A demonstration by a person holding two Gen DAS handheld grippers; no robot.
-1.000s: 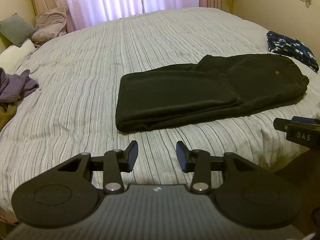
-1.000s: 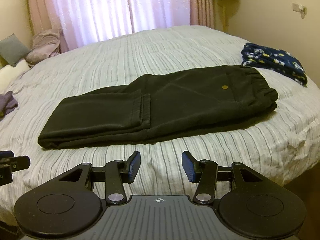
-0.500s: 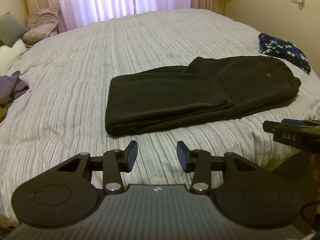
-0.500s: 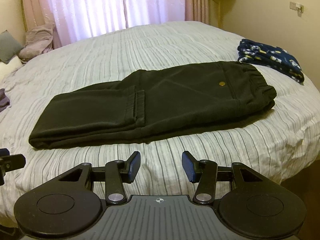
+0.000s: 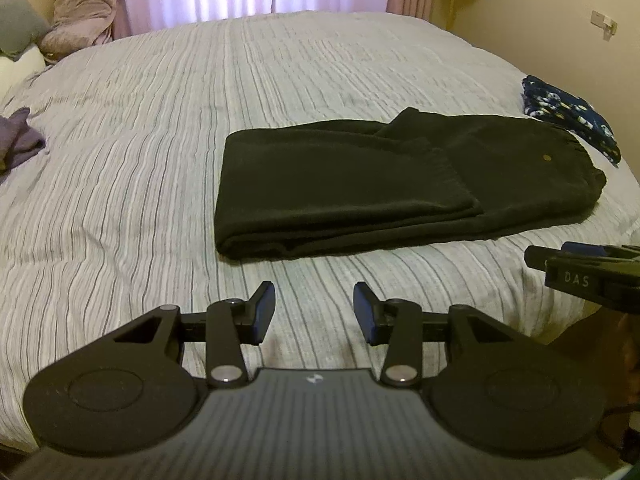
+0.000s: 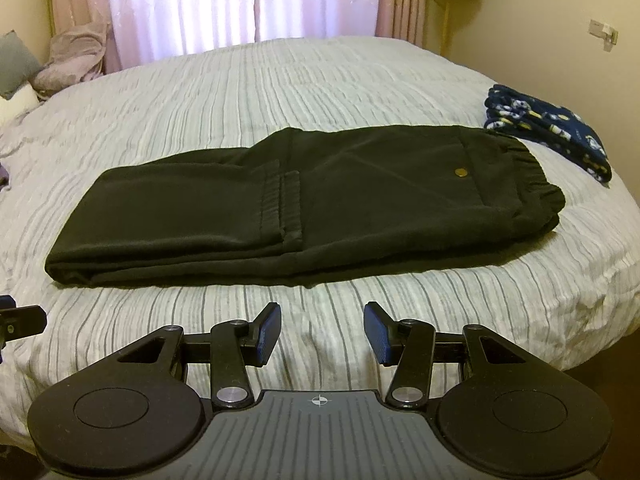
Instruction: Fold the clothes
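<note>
Black trousers lie folded in half on the striped bedspread, legs turned back over the seat, waistband at the right; they also show in the right wrist view. My left gripper is open and empty, just short of the trousers' folded left end. My right gripper is open and empty, near the bed's front edge below the trousers' middle. The right gripper's side shows at the right edge of the left wrist view.
A folded navy patterned garment lies at the bed's right edge, past the waistband. A purple garment lies at the left edge. Pillows and a pink bundle sit at the far left by the curtains. The bedspread spreads wide to the left.
Both grippers have drifted slightly and the views have shifted; the trousers sit a little nearer and more central. Nothing was grasped and the jaws stay open.
</note>
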